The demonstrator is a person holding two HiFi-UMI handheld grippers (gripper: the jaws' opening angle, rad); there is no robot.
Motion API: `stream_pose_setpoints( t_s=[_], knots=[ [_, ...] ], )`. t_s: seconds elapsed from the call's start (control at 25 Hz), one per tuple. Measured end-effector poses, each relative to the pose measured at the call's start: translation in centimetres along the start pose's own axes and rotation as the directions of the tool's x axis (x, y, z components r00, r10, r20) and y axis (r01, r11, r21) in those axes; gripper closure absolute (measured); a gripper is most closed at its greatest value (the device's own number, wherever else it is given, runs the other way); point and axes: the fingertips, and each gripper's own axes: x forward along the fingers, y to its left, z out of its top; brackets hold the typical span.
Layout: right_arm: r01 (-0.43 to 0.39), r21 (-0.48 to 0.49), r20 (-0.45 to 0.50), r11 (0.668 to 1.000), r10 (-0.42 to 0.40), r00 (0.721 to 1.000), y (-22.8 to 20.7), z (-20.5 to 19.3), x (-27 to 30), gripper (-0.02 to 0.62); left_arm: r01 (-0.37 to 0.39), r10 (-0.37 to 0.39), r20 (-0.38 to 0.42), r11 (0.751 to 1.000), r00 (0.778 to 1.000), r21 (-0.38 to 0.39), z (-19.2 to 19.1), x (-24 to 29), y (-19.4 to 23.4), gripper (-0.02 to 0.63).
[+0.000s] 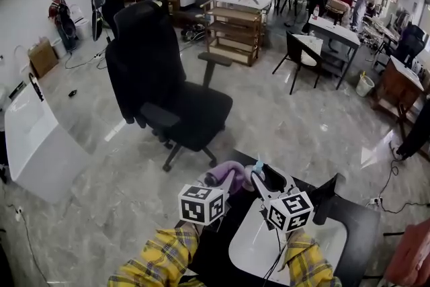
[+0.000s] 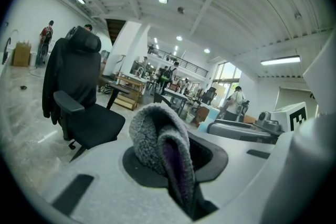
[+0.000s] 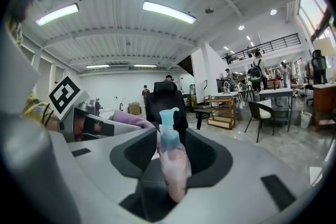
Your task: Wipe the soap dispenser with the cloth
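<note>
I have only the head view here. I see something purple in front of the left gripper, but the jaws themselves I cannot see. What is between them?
Observer: The left gripper view shows the left gripper shut on a fluffy grey cloth with a purple inner side, folded into a loop.
Operator: And between the jaws of the right one?
Observer: The right gripper has a clear soap dispenser with pink soap and a light blue pump standing between its jaws.
Operator: Is it clamped?
Observer: It seems not: a gap shows between the dispenser and the jaw at the left of that view.
</note>
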Motion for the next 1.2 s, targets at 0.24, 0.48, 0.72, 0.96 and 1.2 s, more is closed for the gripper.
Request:
stream_pose_setpoints(
  t_s=[0.24,0.48,0.72,0.96,1.2],
  knots=[
    [-0.021,0.012,0.038,1.000,0.020,0.999,0.5,0.4,0.7,0.454,0.005,-0.006,0.028,1.000,1.000,0.017,0.4,0.1,-0.6,0.549],
    [-0.005,0.053,0.063,0.999,0.002,0.998,-0.1,1.0,0.8,0.489,0.087,-0.082,0.083,0.994,0.993,-0.062,0.2,0.6,-2.3,0.548],
    [-0.016,0.075,0.062,0.997,0.012,0.998,0.0,0.6,0.7,0.492,0.077,-0.066,0.096,0.991,0.993,-0.113,-1.4,0.9,-2.5,0.549],
    [-0.019,0.097,0.068,0.995,0.013,0.998,-0.1,0.7,0.8,0.491,0.020,-0.014,0.088,0.998,0.996,-0.060,-2.3,1.0,-2.6,0.549],
    [-0.025,0.111,0.073,0.993,0.017,0.997,0.2,0.4,0.9,0.489,-0.007,0.010,0.043,0.999,0.999,-0.053,-3.7,0.5,-2.0,0.549]
  ],
)
